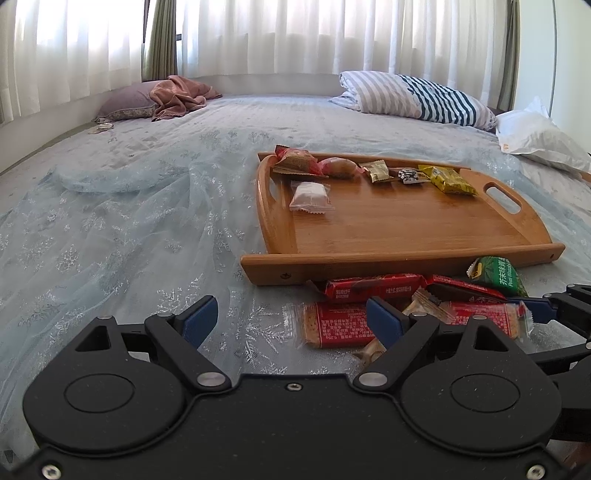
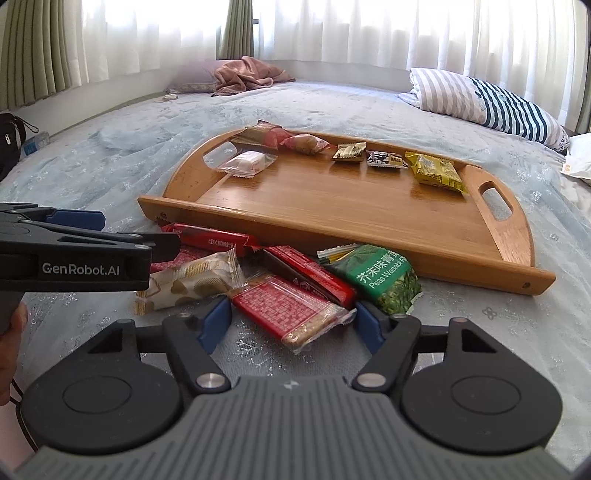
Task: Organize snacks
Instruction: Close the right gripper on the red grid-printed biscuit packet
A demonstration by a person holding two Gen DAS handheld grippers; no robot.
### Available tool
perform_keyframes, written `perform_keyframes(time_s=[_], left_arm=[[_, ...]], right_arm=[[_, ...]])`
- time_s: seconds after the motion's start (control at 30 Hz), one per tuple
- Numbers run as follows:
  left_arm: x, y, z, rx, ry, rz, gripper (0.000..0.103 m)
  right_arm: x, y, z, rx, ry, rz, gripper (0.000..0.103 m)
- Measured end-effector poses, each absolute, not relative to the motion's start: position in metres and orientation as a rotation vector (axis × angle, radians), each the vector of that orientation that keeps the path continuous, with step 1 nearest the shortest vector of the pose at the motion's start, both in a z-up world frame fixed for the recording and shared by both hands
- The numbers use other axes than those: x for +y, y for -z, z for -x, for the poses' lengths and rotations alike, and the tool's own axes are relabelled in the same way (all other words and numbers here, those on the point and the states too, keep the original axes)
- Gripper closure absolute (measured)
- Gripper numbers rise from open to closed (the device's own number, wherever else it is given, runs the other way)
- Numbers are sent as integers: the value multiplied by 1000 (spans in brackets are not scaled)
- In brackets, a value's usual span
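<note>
you're in a bedroom at home. the bed (image 1: 147, 206) fills nearly the whole view, spread with a pale blue sheet with a snowflake print. a striped pillow (image 1: 417, 96) lies at the far side, and a purple pillow (image 1: 125, 103) with a crumpled pink cloth (image 1: 181, 96) sits in the far corner. white sheer curtains (image 2: 369, 29) with green drapes (image 2: 33, 44) cover the window behind the bed.
</note>
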State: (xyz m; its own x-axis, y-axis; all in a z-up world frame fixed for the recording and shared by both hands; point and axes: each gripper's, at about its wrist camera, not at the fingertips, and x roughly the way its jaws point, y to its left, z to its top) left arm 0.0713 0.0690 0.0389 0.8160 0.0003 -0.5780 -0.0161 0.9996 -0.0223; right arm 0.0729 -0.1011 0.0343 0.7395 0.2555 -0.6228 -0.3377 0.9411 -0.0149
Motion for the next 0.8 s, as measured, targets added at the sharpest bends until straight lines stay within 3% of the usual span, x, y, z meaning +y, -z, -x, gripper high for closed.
perform_keyframes(time_s=[0.37,0.5,0.57,0.8], left_arm=[[69,-35,-61,639,25,44,16],[67,-36,-55,638,60,53,16],[66,-37,-53,638,64,45,16],[68,-37,-52,646,68,52,16]], right_arm=[[-106,-37,-67,659,-340,118,40],[-111,-37,-65,660,-330,107,22],[-112,-37,-64,647,-322,130,18],[-115,-37,-61,624,-339,168,16]])
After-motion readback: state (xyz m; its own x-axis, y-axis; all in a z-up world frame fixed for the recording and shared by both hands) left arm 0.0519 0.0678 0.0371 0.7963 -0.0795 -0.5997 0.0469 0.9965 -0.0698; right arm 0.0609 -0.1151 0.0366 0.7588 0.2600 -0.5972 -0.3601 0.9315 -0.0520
